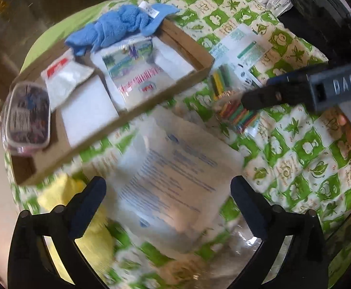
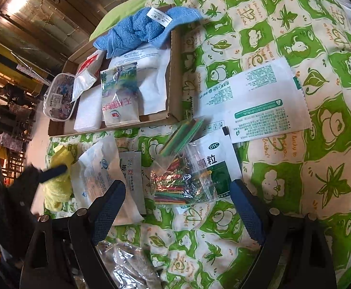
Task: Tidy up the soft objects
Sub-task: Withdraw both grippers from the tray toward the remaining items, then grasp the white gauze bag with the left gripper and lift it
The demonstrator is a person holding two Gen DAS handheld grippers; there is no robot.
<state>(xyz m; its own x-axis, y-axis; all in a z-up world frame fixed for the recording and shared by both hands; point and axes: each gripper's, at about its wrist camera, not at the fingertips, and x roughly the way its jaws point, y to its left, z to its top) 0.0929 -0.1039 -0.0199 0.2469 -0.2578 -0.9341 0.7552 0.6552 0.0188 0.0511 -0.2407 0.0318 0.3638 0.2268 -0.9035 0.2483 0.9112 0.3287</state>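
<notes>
Green-and-white patterned bedding [image 2: 283, 180] lay under everything, the cardboard tray [image 2: 175, 77] as my landmark. My left gripper [image 1: 168, 207] stood wide and empty over a white packet [image 1: 175, 173] just below the tray. My right gripper [image 2: 177, 204] gaped over the bag of coloured sticks [image 2: 182, 183] — slippery plastic could slide out of a shallow pinch.

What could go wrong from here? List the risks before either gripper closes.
1. The clear bag of coloured sticks lies on the OTC sachet, so the open right gripper might pinch both.
2. The blue towel drapes over the cardboard tray's rim and might slip out.
3. The left wrist view is blurred; the open left gripper could miss the white packet below.
</notes>
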